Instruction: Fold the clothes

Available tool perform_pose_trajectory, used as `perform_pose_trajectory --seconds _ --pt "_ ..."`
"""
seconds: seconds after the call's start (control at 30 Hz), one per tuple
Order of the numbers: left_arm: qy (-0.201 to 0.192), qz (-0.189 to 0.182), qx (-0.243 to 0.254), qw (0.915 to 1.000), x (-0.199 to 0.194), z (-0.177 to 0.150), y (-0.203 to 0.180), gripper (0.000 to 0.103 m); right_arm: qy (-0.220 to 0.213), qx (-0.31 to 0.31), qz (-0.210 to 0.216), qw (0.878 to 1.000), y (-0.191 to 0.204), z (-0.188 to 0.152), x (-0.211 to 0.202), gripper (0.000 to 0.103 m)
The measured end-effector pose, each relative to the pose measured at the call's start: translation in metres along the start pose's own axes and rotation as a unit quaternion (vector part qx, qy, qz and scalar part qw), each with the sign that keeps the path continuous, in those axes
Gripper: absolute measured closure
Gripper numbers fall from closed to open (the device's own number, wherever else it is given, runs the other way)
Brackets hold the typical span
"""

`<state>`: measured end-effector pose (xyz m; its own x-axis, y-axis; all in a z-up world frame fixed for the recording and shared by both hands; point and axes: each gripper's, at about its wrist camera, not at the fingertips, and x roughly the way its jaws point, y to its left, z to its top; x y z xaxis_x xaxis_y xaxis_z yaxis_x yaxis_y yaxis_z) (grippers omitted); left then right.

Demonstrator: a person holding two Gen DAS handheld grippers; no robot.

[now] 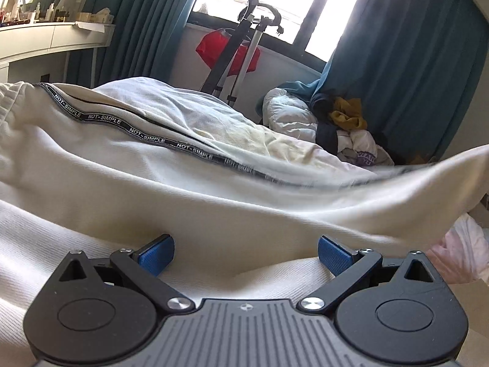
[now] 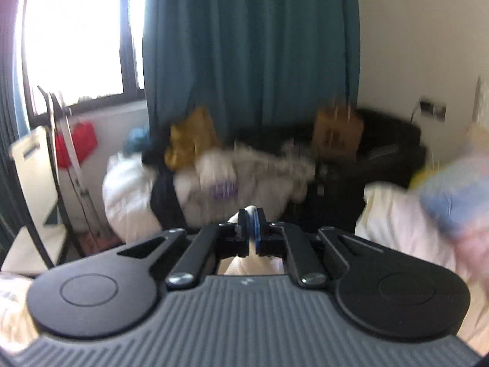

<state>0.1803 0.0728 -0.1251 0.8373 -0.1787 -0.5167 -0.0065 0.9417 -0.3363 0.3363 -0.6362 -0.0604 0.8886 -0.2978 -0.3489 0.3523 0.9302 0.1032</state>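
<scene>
Beyond white garment (image 1: 152, 183): clothes pile (image 1: 345, 128) | stand (image 1: 244, 52) | curtain (image 1: 412, 61)

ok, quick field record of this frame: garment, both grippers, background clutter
garment: white garment with a black NOT-SIMPLE tape stripe, spread across the bed
left gripper: open, blue pads apart above the fabric, nothing between them
right gripper: shut on a pinch of white cloth; view motion-blurred
background: teal curtain, clothes pile, red bag under the window
</scene>
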Motion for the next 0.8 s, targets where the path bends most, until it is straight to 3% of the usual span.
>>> perform_pose_trajectory --seconds 0.07,0.3,0.4,0.5,0.63,0.8 --pt "0.001 0.0 0.0 1.0 0.0 0.0 0.0 0.002 -0.013 0.003 -0.011 1.0 -0.028 -0.012 -0.012 0.096" --pt "0.009 0.002 0.014 0.9999 -0.005 -0.006 -0.004 0.002 0.124 0.038 -0.074 0.989 -0.124 -0.157 0.005 0.095" --pt "0.012 0.004 0.013 0.9998 -0.005 -0.006 -0.005 0.002 0.133 0.043 -0.087 0.986 -0.129 -0.194 0.002 0.093" --pt "0.015 0.006 0.01 0.9998 -0.005 -0.007 -0.006 0.002 0.126 0.049 -0.092 0.987 -0.119 -0.201 -0.013 0.09" --pt "0.016 0.002 0.011 0.9998 -0.006 -0.006 -0.006 0.002 0.12 0.112 -0.095 0.982 -0.117 -0.189 -0.021 0.089" --pt "0.022 -0.016 0.002 0.9996 -0.013 -0.002 -0.005 0.002 0.148 0.155 -0.153 0.965 -0.111 -0.207 -0.065 0.089"
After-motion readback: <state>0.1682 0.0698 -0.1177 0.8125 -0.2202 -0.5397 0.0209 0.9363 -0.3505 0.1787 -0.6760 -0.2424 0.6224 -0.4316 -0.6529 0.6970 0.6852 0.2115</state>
